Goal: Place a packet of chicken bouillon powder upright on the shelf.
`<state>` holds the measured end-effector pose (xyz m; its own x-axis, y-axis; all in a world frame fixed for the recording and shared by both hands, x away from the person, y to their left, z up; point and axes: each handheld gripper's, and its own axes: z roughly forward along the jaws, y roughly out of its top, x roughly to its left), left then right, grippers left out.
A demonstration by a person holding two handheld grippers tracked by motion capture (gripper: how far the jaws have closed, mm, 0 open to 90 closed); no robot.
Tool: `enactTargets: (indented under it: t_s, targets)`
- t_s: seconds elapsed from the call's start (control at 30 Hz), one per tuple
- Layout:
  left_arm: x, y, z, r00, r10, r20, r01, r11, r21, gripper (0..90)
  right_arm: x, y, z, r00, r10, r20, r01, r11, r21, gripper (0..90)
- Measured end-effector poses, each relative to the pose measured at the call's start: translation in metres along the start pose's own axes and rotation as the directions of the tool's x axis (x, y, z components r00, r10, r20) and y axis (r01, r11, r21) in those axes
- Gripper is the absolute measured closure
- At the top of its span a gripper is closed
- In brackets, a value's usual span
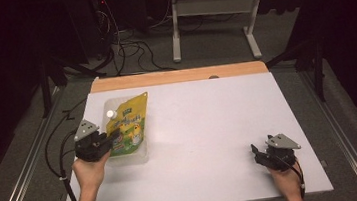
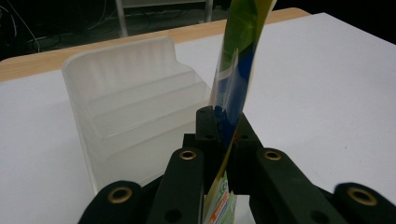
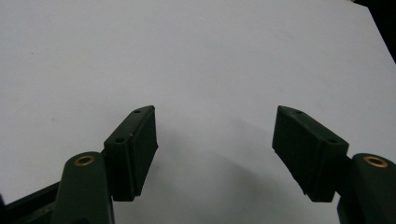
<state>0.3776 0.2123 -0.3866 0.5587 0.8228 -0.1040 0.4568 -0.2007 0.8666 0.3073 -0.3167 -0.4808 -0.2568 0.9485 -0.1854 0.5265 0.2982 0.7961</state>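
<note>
A yellow-green spouted pouch (image 1: 129, 119) with a white cap lies over a clear plastic tray (image 1: 139, 156) at the table's left. My left gripper (image 1: 112, 137) is shut on the pouch's near edge. In the left gripper view the pouch (image 2: 239, 56) stands on edge between the two black jaws of that gripper (image 2: 223, 117), and the ribbed tray (image 2: 130, 93) sits just behind and to the left. My right gripper (image 1: 256, 152) rests at the table's near right, far from the pouch. Its jaws (image 3: 215, 140) stand wide open over bare white tabletop, with nothing between them.
The white table (image 1: 209, 122) has a wooden strip along its far edge. Behind it on the floor are cables and the legs of another table. A cable trails from the left gripper off the table's left side.
</note>
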Motion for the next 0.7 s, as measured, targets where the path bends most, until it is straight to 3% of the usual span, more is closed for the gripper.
enactTargets:
  t_s: [0.3, 0.7]
  targets:
    - [0.004, -0.009, -0.011, 0.9993, -0.038, 0.006, 0.038, 0.9988, -0.030, 82.1, 0.000, 0.000, 0.000, 1.0000, 0.001, 0.001, -0.001, 1.000, 0.000, 31.4]
    - [0.014, -0.028, -0.021, 0.9933, -0.114, 0.017, 0.115, 0.9908, -0.070, 80.4, 0.001, 0.000, 0.000, 1.0000, -0.002, 0.007, 0.002, 1.000, 0.002, 31.4]
